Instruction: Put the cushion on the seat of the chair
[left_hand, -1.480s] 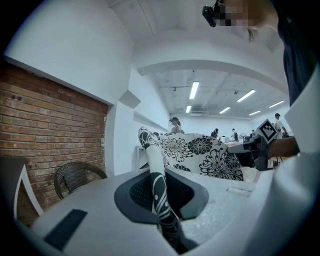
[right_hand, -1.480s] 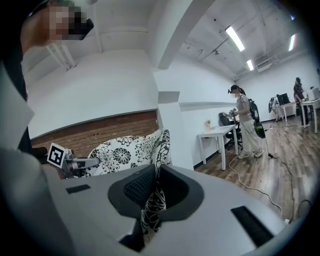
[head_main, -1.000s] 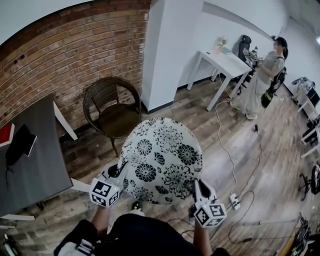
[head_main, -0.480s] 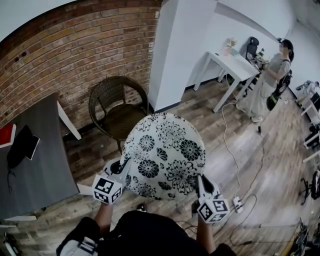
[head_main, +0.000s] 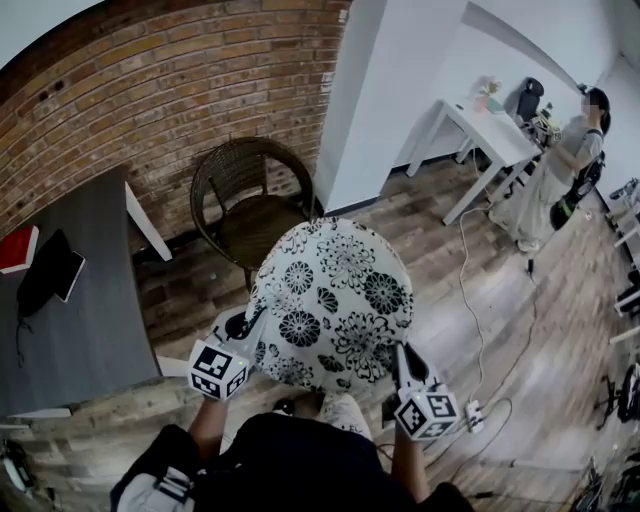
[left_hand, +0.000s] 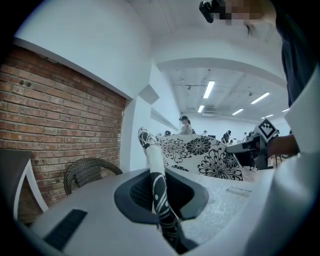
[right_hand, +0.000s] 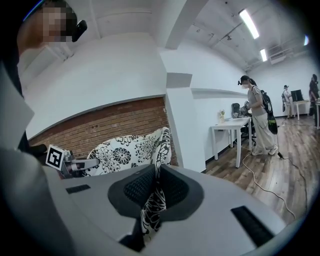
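Curving across the back, a rough brick wall (head_main: 150, 90) is framing a rounded, woven wicker chair (head_main: 255, 205) at twelve o'clock. Nearer, the round, soft cushion (head_main: 330, 300), white with black flowers, is hanging in the air. The left gripper (head_main: 245, 330) is pinching its thin edge at eight o'clock, the right gripper (head_main: 400, 358) at four o'clock.

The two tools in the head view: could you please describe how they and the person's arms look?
The left tool and the right tool look alike: a pale grey body, black ribbed pads and a white cube with black square markers. No cables show on them. The person wears a dark top; the forearms are bare.
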